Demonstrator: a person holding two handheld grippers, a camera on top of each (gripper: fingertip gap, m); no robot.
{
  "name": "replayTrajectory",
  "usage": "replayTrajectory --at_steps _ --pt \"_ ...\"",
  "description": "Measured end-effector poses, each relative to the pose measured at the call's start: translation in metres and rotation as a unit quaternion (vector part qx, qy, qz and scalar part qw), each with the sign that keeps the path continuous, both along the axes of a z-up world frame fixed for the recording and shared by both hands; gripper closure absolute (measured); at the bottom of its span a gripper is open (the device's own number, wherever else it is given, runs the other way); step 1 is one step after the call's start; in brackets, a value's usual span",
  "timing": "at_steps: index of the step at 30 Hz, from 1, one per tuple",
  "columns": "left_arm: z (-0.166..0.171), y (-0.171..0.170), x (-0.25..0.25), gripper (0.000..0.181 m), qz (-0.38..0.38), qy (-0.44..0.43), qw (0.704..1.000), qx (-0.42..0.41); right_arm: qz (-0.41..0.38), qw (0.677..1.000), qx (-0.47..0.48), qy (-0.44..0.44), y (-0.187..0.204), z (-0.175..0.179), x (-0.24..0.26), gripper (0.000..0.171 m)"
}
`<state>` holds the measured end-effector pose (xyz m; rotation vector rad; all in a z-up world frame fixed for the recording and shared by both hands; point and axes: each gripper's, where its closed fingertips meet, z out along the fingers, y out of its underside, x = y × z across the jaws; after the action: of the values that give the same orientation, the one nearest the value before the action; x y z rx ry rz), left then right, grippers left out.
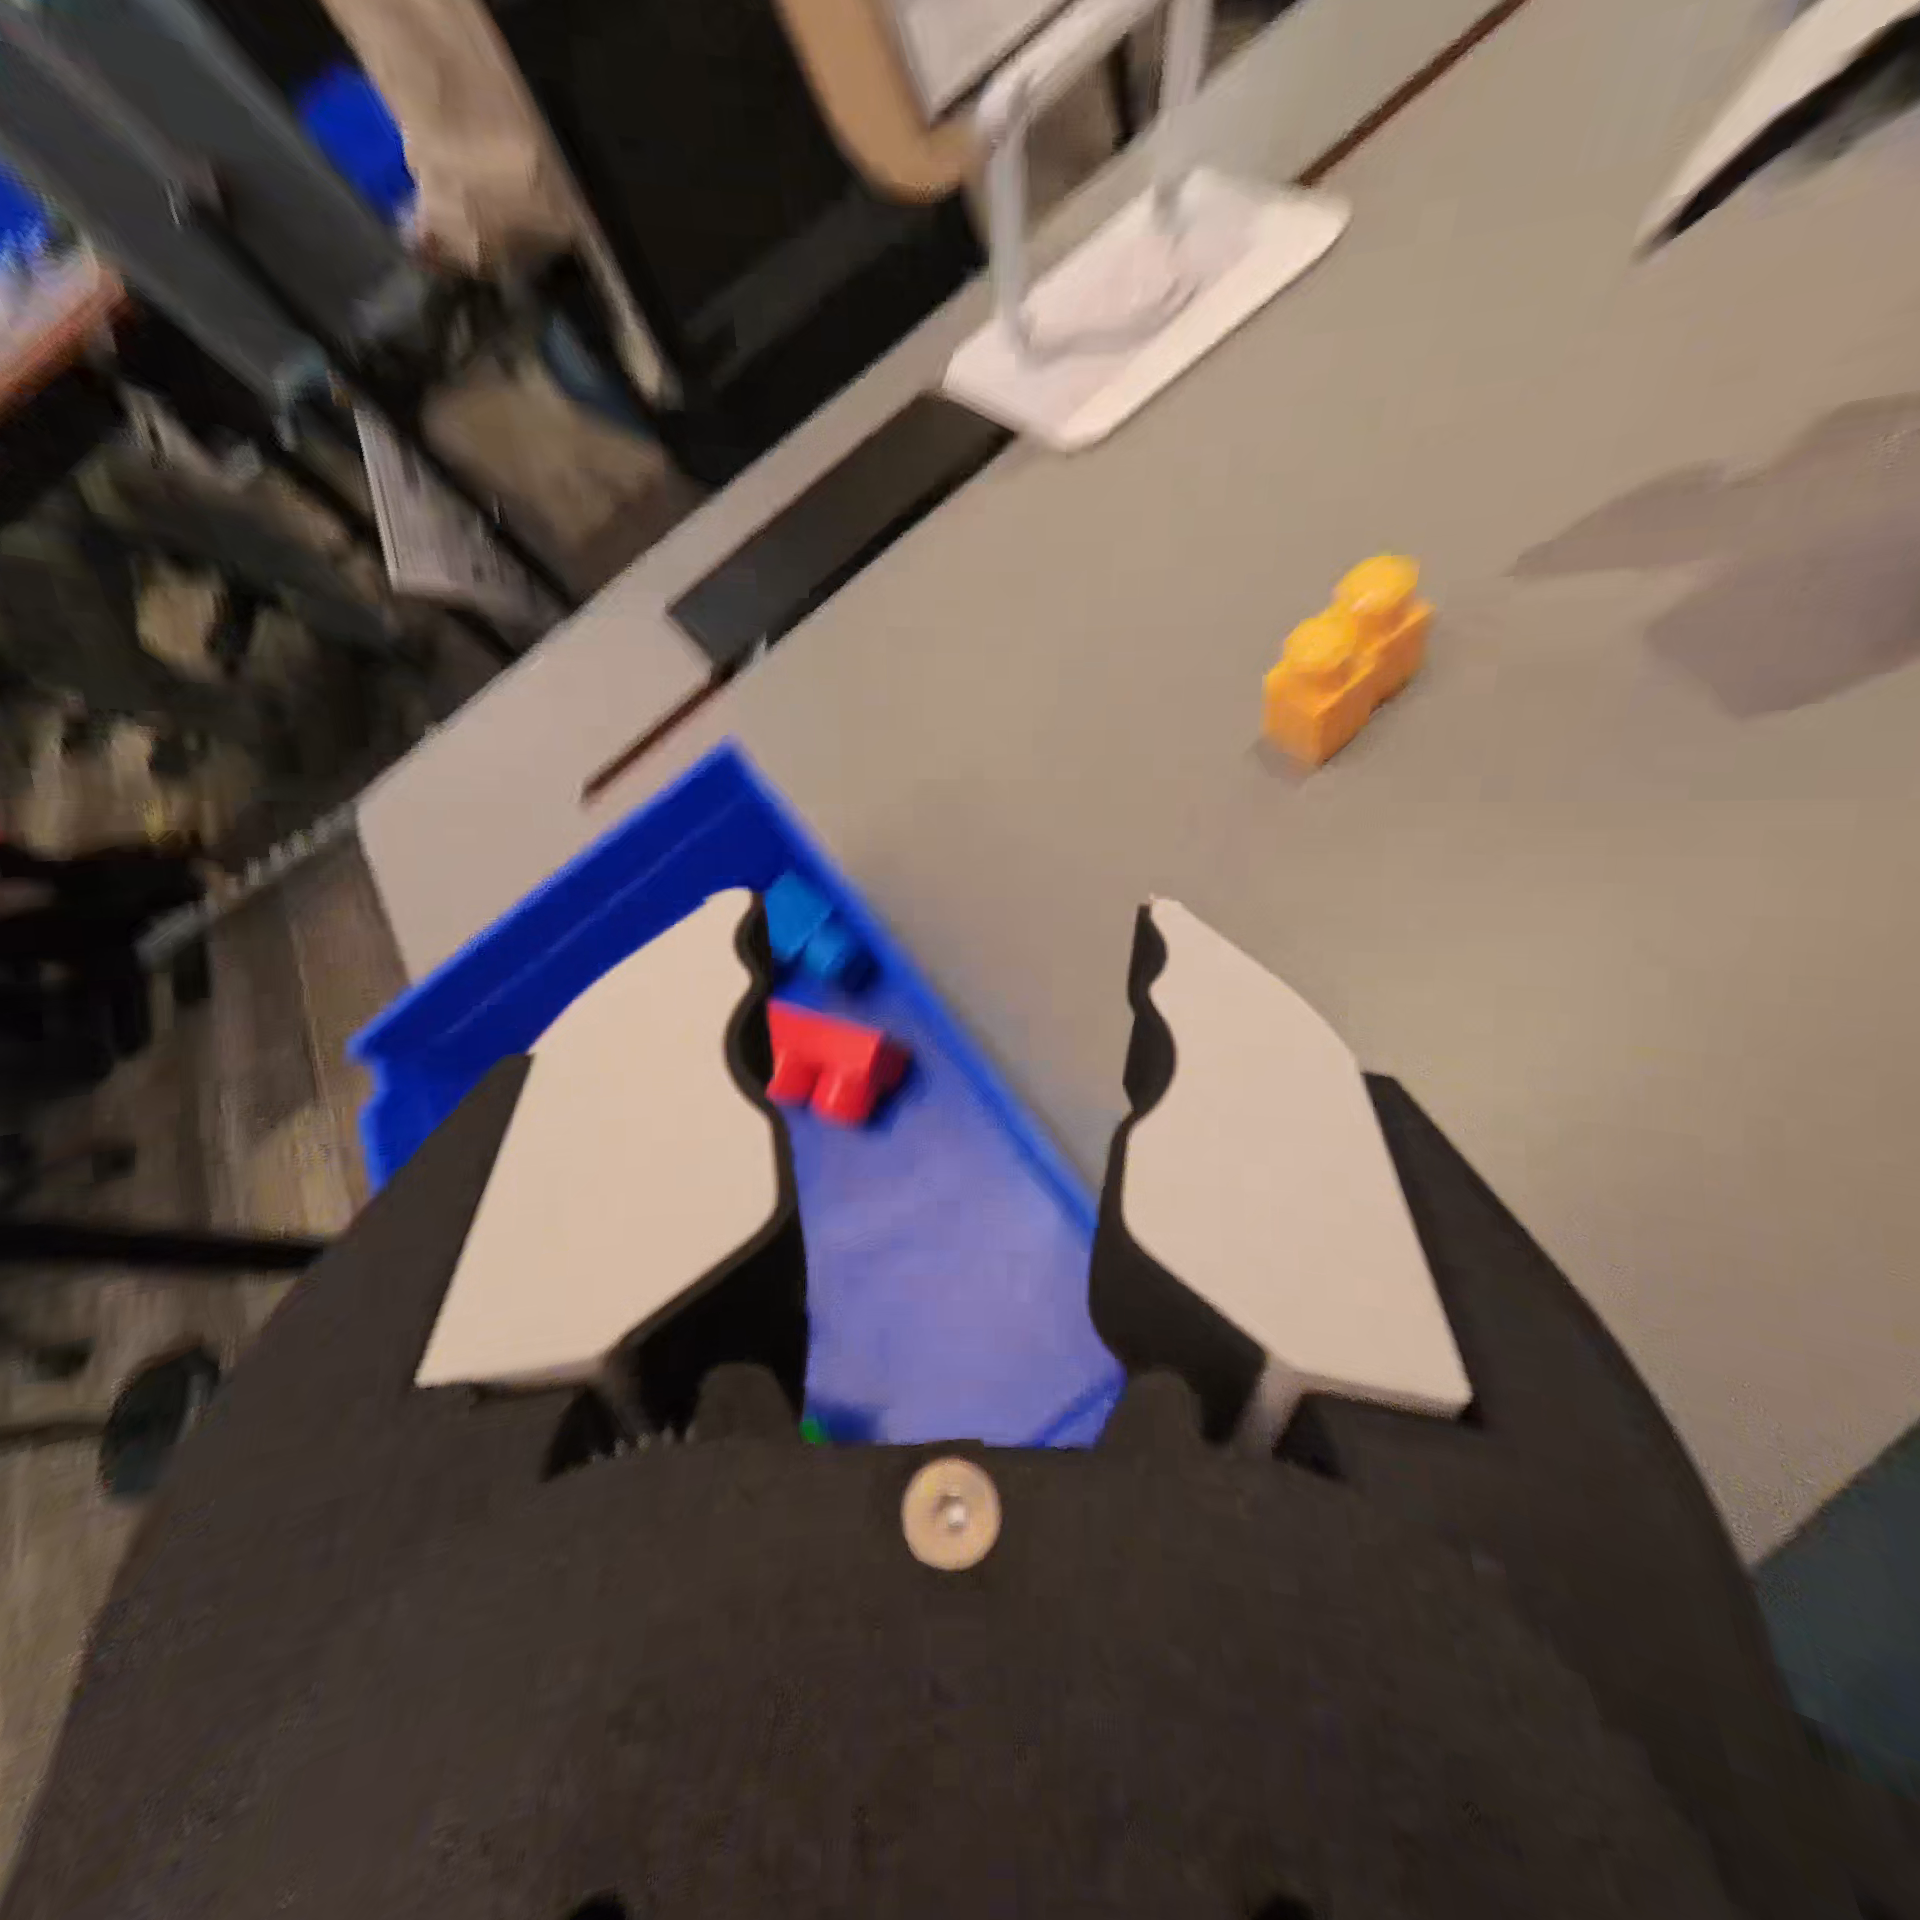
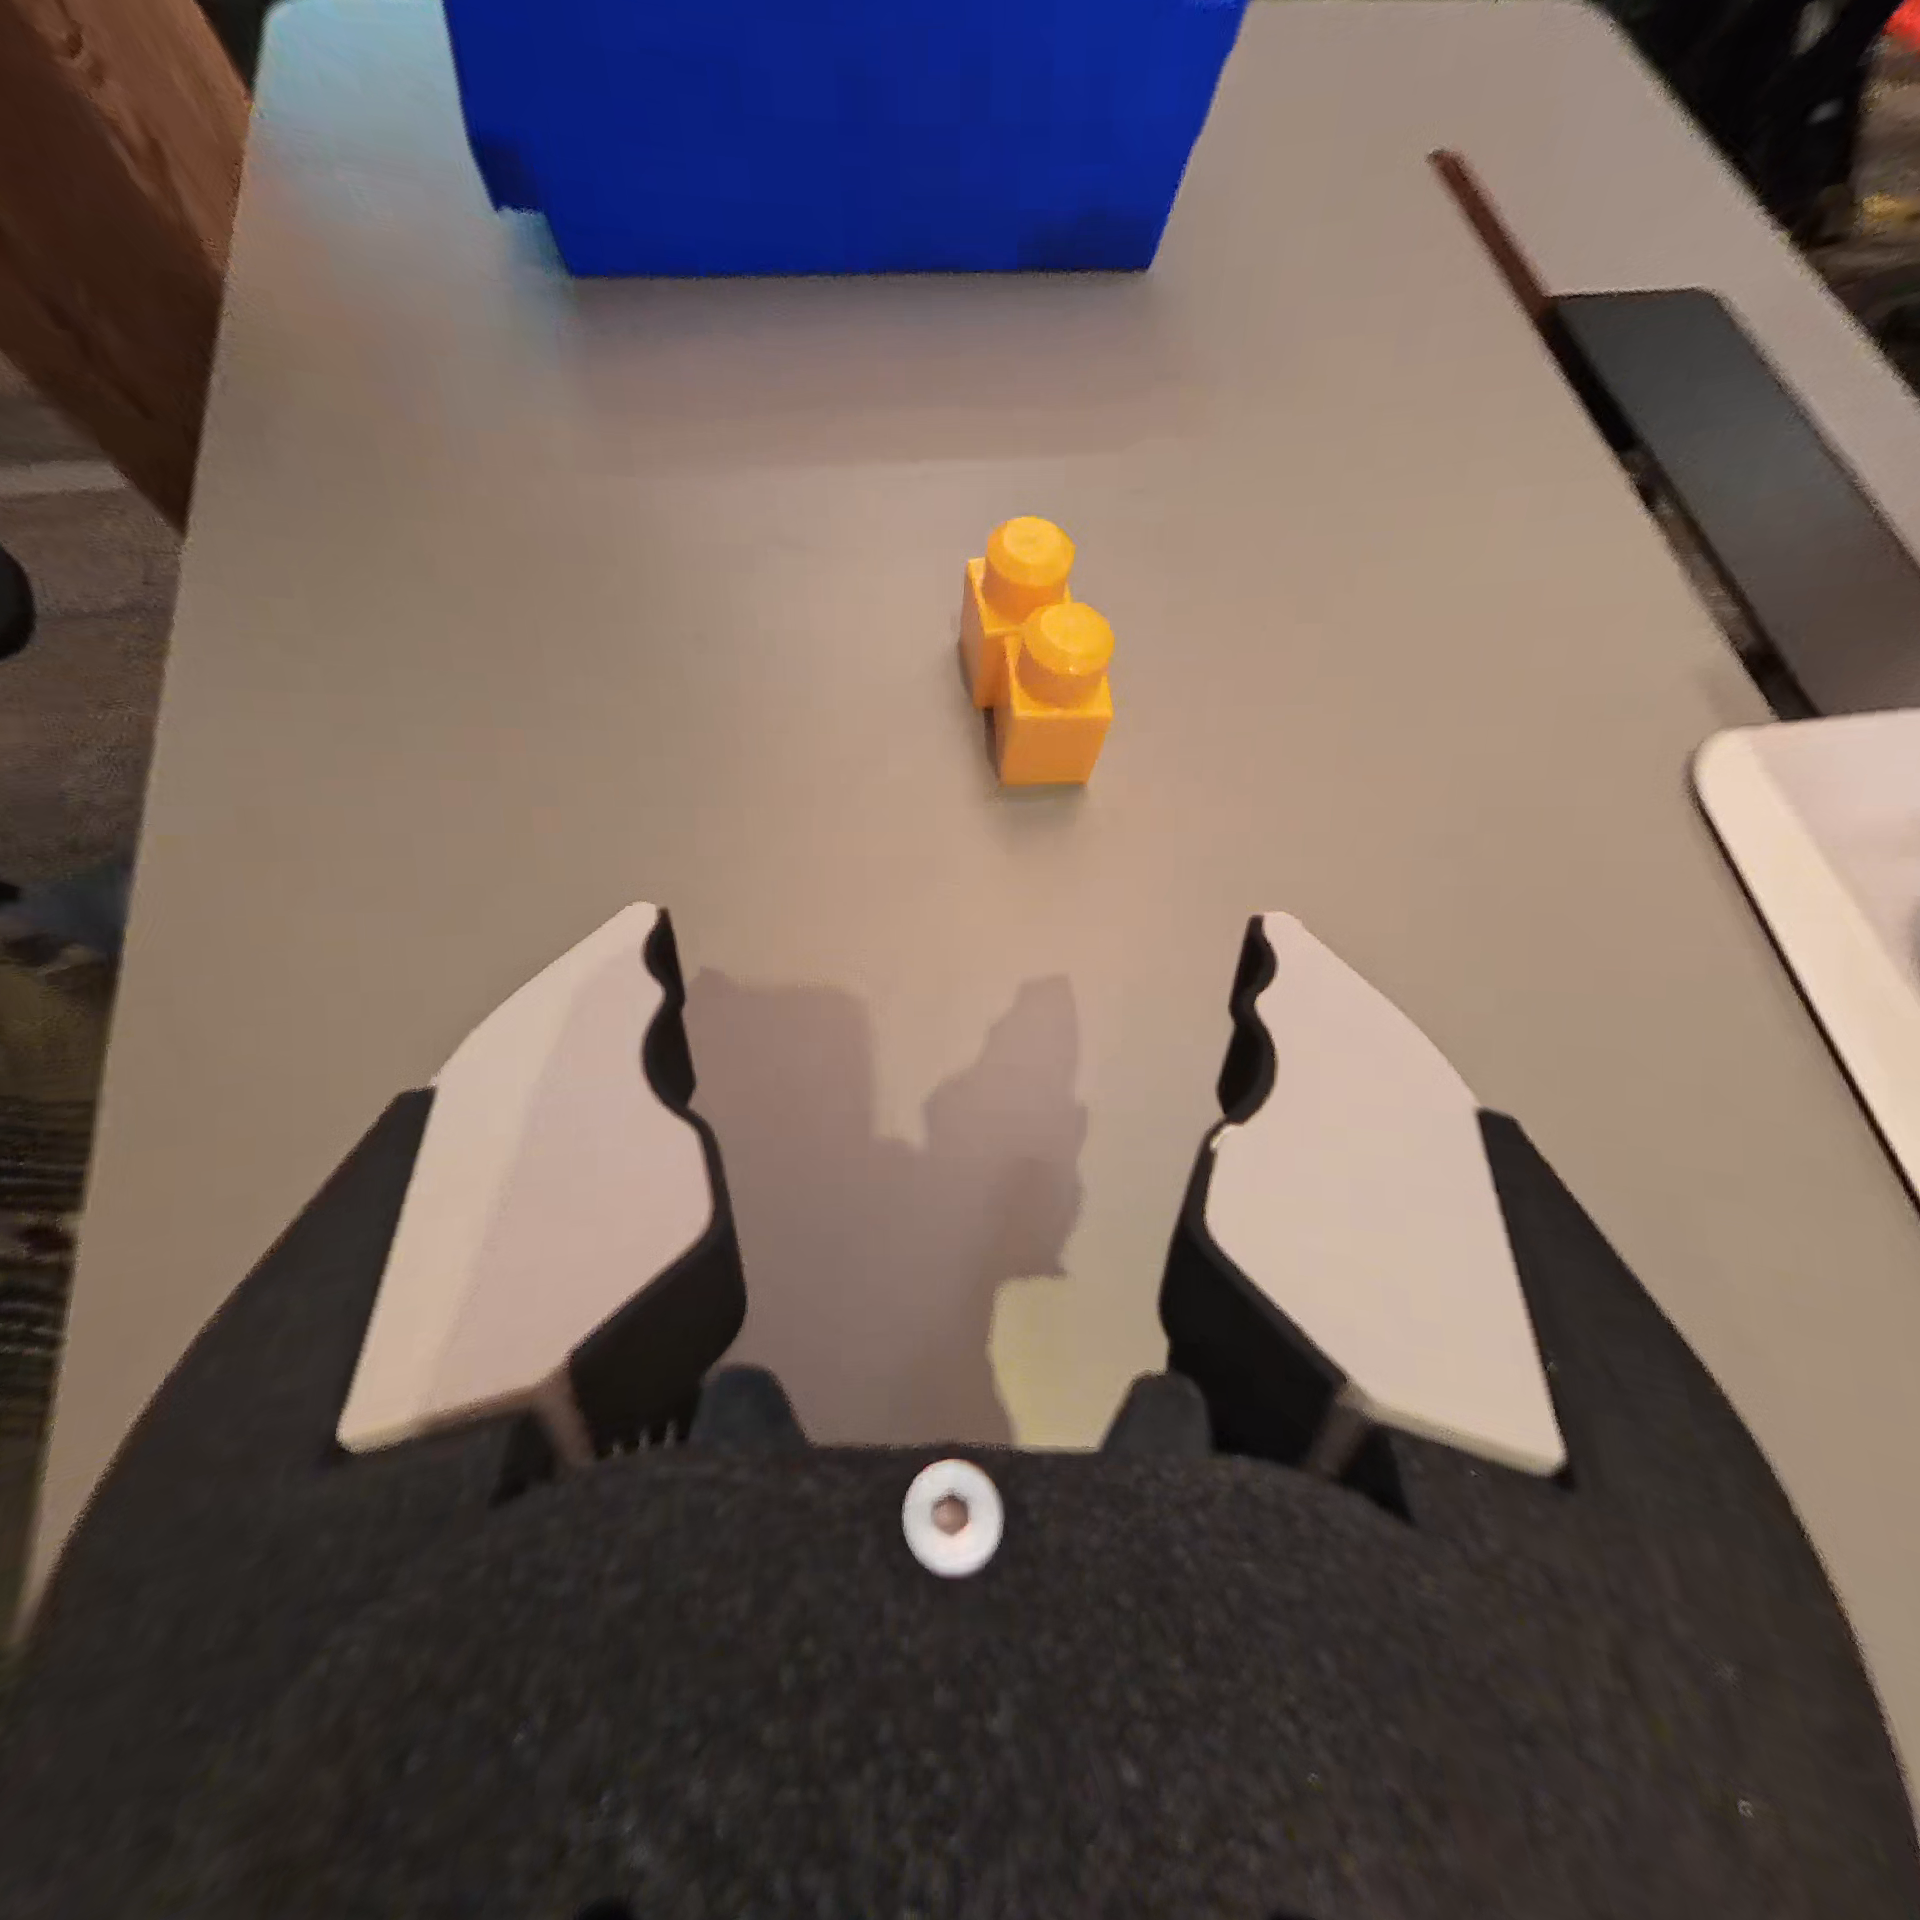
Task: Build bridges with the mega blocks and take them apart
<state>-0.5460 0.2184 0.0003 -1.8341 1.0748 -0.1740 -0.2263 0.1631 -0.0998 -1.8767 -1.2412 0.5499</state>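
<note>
On grey desk (image 2: 520, 623): orange block (image 2: 1037, 655) upright, alone, ahead of right tool (image 2: 956, 935). Left tool (image 1: 951, 920) over blue bin (image 1: 582, 935); red block (image 1: 831, 1060), blue block (image 1: 821, 935) inside. Both tools agape, empty. Likely step: fetching 2nd block; next, descend and close.

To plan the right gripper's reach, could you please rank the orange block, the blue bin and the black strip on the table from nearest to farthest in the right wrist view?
From the right gripper, which is open:
1. Orange block, straight ahead, slightly right, alone on the grey table.
2. Black strip, farther off along the right edge.
3. Blue bin, at the far end, centre.
</note>
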Motion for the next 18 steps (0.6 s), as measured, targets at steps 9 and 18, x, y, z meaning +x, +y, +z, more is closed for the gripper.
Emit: replayTrajectory --at_steps 9,18 --pt "-0.069 0.075 -0.095 0.126 0.104 0.066 0.974 -0.189 -0.126 0.990 0.022 0.058 -0.066 0.028 0.062 0.081" --pt "-0.119 0.098 -0.118 0.138 0.131 0.124 0.952 -0.249 -0.172 0.983 0.017 0.066 -0.086 0.029 0.088 0.086"
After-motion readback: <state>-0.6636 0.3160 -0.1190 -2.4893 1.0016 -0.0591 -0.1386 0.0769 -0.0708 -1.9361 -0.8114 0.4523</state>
